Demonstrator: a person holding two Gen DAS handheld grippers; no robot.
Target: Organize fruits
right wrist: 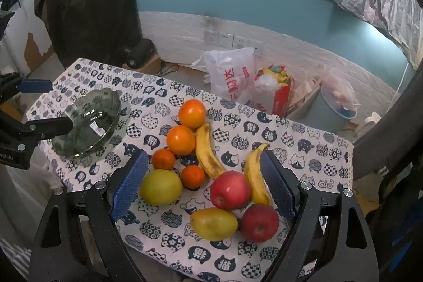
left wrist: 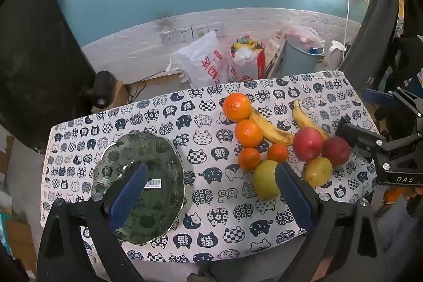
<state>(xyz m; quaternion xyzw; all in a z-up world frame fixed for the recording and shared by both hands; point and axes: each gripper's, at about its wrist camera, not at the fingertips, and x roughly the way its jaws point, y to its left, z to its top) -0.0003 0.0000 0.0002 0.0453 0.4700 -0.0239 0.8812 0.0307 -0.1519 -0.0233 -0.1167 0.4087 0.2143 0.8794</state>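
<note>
Hovering wide open and empty, the right claw (right wrist: 203, 184) frames apples (right wrist: 230, 190), pears (right wrist: 213, 223) and bananas (right wrist: 255, 176) on the worktop (right wrist: 304, 149). At ten o'clock, the glass bowl (right wrist: 87, 123) waits. Firm, smooth apples likely suit a mid-girth pinch; bananas bruise.

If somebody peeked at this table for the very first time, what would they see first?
Probably the bright pile of fruit on the cat-print tablecloth: oranges, two bananas, two red apples and yellow-green pears, all bunched together. Next, the green glass plate sitting empty on the left side, away from the fruit. Both grippers hang open above the table, holding nothing.
</note>
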